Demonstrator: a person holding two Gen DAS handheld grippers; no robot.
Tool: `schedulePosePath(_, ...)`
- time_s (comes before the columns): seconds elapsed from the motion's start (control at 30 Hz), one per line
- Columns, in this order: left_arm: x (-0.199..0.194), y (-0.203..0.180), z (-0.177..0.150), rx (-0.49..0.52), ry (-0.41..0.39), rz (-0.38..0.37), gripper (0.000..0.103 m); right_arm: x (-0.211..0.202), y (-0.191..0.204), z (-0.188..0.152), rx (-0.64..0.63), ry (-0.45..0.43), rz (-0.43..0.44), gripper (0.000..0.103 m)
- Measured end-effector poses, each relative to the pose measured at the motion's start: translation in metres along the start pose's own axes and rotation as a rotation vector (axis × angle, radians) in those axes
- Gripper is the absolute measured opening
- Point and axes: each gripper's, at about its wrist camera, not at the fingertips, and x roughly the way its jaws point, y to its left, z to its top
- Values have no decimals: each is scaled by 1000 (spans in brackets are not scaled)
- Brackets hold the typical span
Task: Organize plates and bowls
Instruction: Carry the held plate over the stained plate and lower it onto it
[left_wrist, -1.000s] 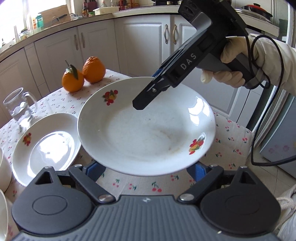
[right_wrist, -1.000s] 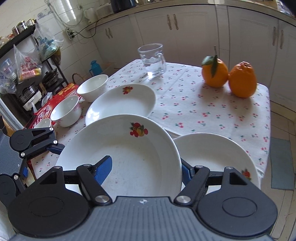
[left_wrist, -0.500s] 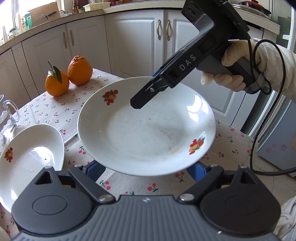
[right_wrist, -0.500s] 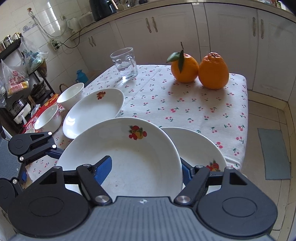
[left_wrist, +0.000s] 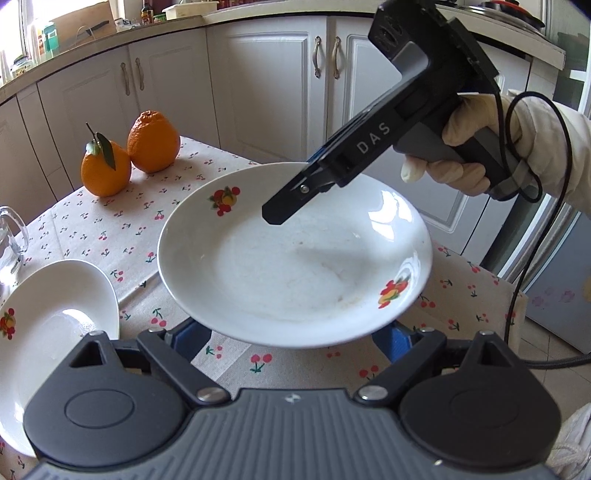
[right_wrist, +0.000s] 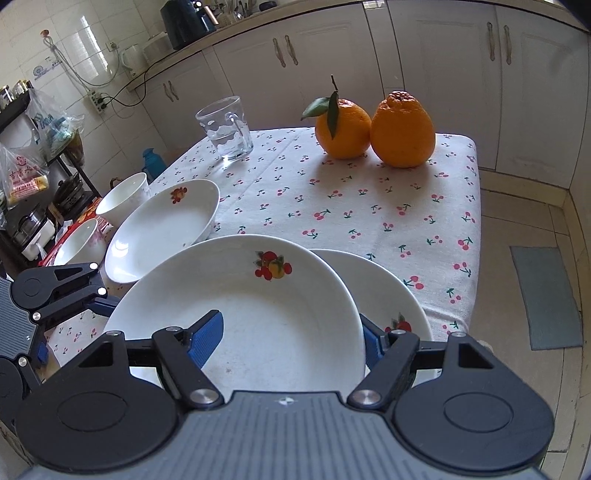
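Observation:
A white plate (left_wrist: 295, 258) with fruit prints hangs above the cherry-print tablecloth; it also fills the right wrist view (right_wrist: 258, 306). My right gripper (right_wrist: 291, 338) is shut on the plate's rim, one blue finger (right_wrist: 207, 336) lying inside the plate. In the left wrist view the right gripper (left_wrist: 295, 195) reaches over the far rim. My left gripper (left_wrist: 291, 336) is open under the plate's near edge, its blue fingers (left_wrist: 188, 338) spread wide. A second plate (right_wrist: 384, 295) lies on the table under the held one. A third plate (right_wrist: 166, 225) sits to the left.
Two oranges (right_wrist: 373, 129) and a glass mug (right_wrist: 225, 127) stand at the table's far side. Two white bowls (right_wrist: 122, 197) sit at the left edge by a red box. Cabinets run behind, and the table's right edge drops to the tiled floor.
The held plate has travelled to the right over the table. The plate resting at the left has slid toward the left edge of the left wrist view. The oranges look closer.

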Motion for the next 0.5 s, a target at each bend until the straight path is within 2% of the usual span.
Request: schedulePosePath(0.5,15,5,6,11,10,-8,93,1,-16,-7,44,-4,-17,80)
